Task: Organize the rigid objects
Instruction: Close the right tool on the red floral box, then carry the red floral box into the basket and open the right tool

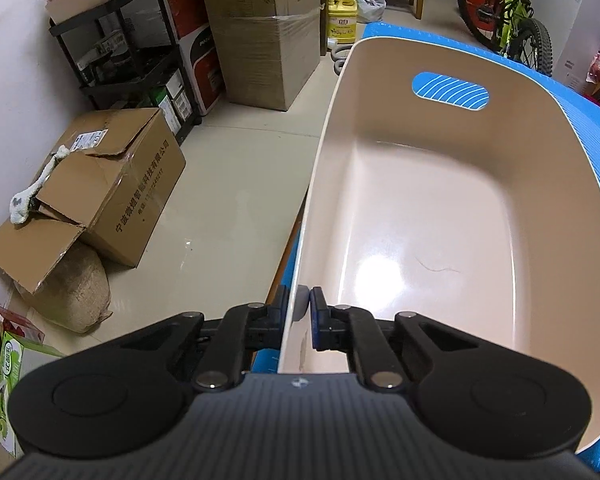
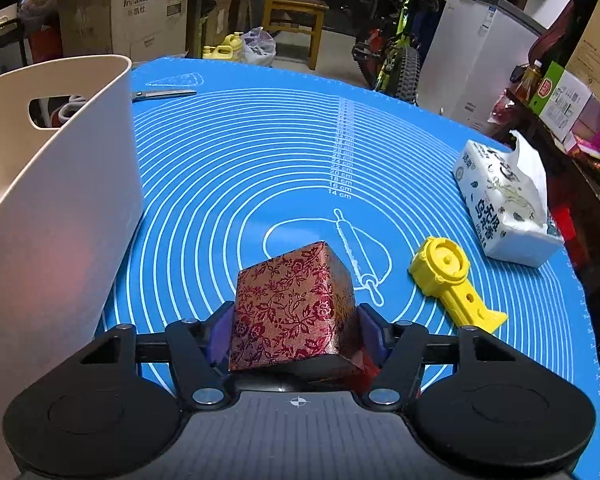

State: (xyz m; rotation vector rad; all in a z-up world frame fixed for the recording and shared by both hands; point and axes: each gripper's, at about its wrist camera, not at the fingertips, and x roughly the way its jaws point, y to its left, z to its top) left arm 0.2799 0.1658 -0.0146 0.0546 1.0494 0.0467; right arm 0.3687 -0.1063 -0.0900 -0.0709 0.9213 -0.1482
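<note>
Step in hand, as I judge it: first pick of the sort. The left gripper [image 1: 303, 308] steadies the beige bin [image 1: 440, 208] while the right gripper [image 2: 294, 334] takes the red floral box [image 2: 294, 304]. The bin looks empty, so nothing is sorted yet.

Next move likely calls for a firm squeeze on the box, a lift clear of the blue mat [image 2: 300, 140], then a carry left and up over the bin's tall wall, which stands just beside the box in the right wrist view. The wall is high, so the box needs real height before it crosses the rim.

Left gripper: jaws nearly fully closed, pinched on the near rim of the bin, one finger outside the wall, one inside.

Right gripper: jaws about half open, straddling the box, with the blue pads [image 2: 220, 334] against its two side faces. It looks like contact on both sides, and the box sits deep between the fingers. It seems to rest on the mat, not lifted, though its base is hidden.

Still on the mat: a yellow plastic tool [image 2: 452, 280] to the right of the box, a tissue pack [image 2: 504, 204] beyond it, and scissors [image 2: 164, 95] at the far edge near the bin.
</note>
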